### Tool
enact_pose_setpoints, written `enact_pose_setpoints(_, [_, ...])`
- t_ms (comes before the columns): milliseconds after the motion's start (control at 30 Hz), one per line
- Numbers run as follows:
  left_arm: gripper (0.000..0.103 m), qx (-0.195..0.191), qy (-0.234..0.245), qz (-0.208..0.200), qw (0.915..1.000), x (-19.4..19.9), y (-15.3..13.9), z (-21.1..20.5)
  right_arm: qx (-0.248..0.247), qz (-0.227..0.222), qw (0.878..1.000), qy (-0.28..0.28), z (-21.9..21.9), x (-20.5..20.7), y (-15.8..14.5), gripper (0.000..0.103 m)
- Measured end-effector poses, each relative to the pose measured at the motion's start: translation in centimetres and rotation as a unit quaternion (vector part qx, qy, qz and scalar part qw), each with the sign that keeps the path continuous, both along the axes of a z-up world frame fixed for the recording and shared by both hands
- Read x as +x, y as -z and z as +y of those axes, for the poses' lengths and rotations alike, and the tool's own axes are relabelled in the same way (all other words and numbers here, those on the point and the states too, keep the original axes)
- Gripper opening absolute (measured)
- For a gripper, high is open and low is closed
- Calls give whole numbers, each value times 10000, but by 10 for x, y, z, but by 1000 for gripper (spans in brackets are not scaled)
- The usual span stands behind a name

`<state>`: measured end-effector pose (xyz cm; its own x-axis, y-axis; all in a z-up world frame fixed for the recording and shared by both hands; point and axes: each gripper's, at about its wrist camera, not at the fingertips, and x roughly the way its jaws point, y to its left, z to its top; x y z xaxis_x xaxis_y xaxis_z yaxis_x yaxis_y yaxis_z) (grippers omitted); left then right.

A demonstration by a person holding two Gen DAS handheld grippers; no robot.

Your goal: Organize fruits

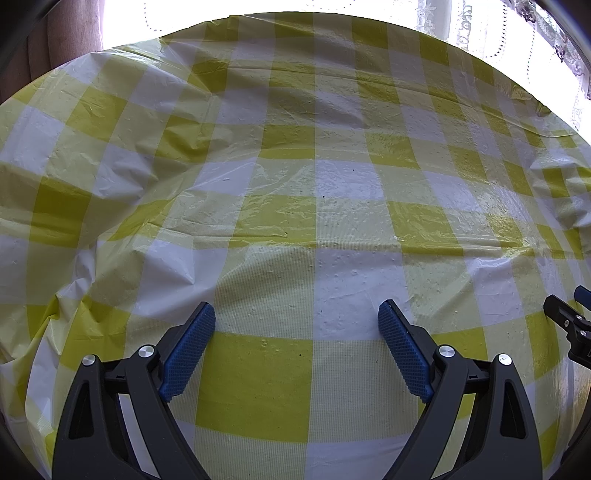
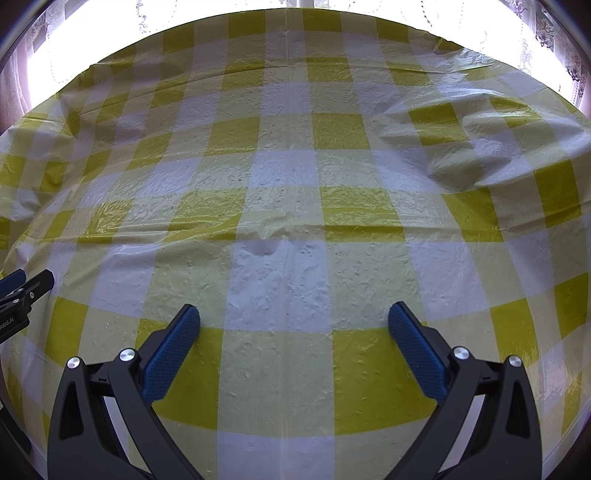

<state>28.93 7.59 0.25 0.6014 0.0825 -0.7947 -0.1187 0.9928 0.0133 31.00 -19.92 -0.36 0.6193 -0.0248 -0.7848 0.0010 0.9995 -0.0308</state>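
both the left gripper [image 1: 297,314] and right gripper [image 2: 294,315] hang released over the checked cloth [image 1: 295,184] on the tabletop; window glare washes out whatever lies beyond its far edge.

No fruit shows in either wrist view; both look down only on the worktop [image 1: 314,192] under its crinkled yellow-and-white checked plastic cloth, which lies rumpled into folds toward the edges.

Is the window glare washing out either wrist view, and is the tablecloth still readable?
Left wrist view: window blown out white along the top, sheen on the tablecloth at right. Right wrist view: same blown-out band, cloth checks sharp, fisheye bending them. No fruit visible in either view.
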Motion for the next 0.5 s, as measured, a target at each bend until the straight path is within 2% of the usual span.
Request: enact_pose_setpoints(500, [88, 0, 0, 0, 10000, 0, 0, 0, 0, 0, 10000, 1, 0, 0, 0, 102])
